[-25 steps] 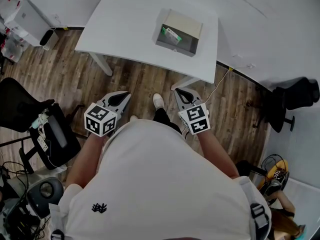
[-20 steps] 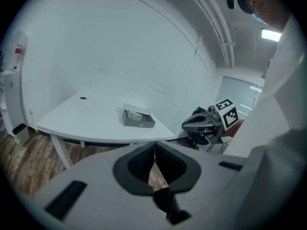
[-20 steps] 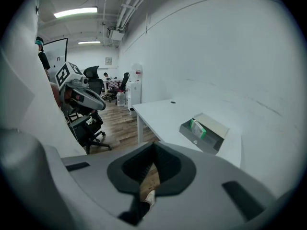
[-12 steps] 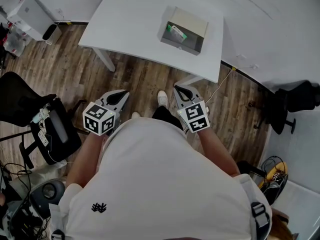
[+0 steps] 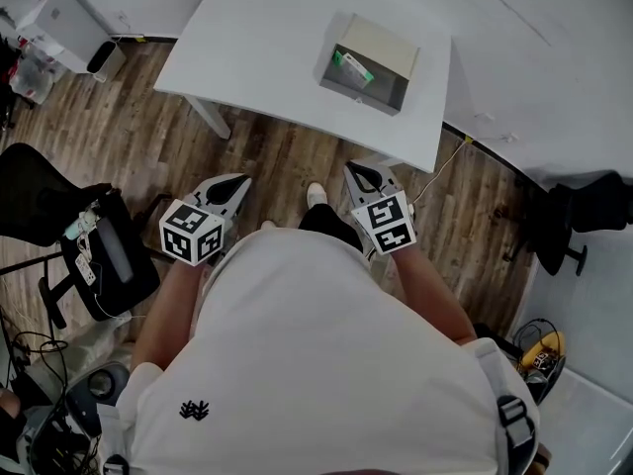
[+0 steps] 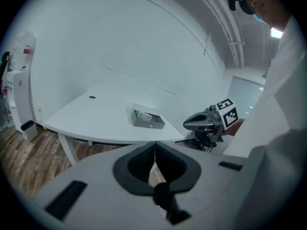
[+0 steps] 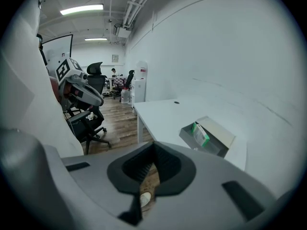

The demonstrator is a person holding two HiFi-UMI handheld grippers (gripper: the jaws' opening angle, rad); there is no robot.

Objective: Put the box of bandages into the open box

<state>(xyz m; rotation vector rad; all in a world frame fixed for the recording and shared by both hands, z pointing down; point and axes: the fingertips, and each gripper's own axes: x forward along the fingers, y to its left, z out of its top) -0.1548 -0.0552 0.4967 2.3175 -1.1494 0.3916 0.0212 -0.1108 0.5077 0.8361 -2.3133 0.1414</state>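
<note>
Both tongs are pressed together with nothing in them: left gripper (image 6: 154,145) tips meet on bare floor, same for right gripper (image 7: 153,150). In the head view both hang low at centre frame by my torso, well apart from the white table (image 5: 267,38) at the top. The box of bandages (image 5: 348,65), green and white, is already inside the open box (image 5: 368,89), upper centre of the frame, leaning on edge against the left wall, as far as I can tell. So my read is that the placing looks done, or this is idle time near it. To do it well from here, I would keep both tongs off the table edge and not nudge the open box. If the bandage box needs reseating, I'd come in from the near side, spread one pair of tongs before reaching in, pinch its narrow faces and lay it flat without dragging the carton. Counts: one table, one open box, one box of bandages, two grippers, and at least two black chairs (image 5: 584,206), at the left and right edges of the frame.
</note>
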